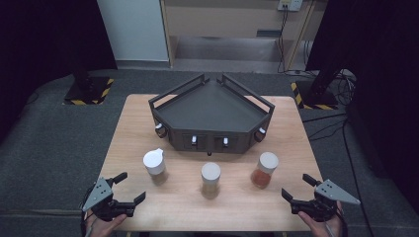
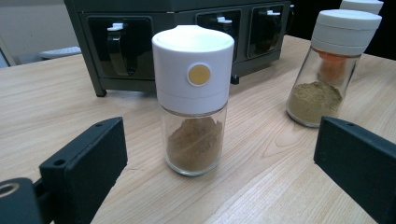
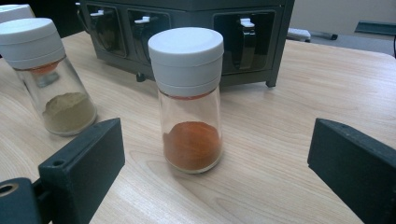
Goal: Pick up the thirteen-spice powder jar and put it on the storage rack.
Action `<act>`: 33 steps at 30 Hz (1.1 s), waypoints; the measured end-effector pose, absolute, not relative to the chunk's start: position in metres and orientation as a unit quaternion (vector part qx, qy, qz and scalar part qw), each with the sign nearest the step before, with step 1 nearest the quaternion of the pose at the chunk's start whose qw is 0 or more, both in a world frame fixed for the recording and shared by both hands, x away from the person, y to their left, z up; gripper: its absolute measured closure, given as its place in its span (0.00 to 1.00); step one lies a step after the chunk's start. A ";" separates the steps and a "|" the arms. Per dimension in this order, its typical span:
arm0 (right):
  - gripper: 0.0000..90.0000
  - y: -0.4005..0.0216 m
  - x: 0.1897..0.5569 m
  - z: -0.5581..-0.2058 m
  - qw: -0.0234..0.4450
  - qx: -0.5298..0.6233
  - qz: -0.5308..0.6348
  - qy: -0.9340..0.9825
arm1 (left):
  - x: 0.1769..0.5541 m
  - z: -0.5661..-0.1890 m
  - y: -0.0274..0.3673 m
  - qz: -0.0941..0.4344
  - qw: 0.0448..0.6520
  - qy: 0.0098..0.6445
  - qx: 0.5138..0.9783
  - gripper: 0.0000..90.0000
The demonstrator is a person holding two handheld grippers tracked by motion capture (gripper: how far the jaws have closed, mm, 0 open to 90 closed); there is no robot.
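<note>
Straight ahead of each wide-open gripper, left and right, stood one upright white-capped glass spice jar, brown-powder and orange-powder.

Wooden table on grey floor. Toward its far edge, a dark corner-shaped rack, railed at the back, white-tipped clips along its front. Midway along the near edge, a white-capped jar of tan powder, upright. Beyond the far corners, yellow-black striped bases and cables.
</note>
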State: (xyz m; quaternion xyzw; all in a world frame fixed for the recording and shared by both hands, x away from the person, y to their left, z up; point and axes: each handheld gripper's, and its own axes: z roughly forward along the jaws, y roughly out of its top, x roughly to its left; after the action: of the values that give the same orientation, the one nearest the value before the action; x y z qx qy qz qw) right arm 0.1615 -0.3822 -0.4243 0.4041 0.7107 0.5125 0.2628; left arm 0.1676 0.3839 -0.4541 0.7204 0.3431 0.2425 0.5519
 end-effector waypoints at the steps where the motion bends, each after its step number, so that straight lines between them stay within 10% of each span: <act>1: 0.04 -0.382 0.161 -0.424 0.263 0.404 0.513 0.711 | 0.168 -0.454 0.384 0.243 0.551 0.343 0.721 0.02; 33: 0.04 -0.382 0.164 -0.424 0.254 0.400 0.514 0.715 | 0.167 -0.452 0.384 0.243 0.550 0.351 0.718 0.02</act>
State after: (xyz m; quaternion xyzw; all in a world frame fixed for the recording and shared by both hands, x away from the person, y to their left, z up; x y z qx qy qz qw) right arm 0.1643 -0.3821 -0.4243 0.3995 0.7155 0.5139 0.2536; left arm 0.1667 0.3836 -0.4518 0.7178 0.3509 0.2429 0.5501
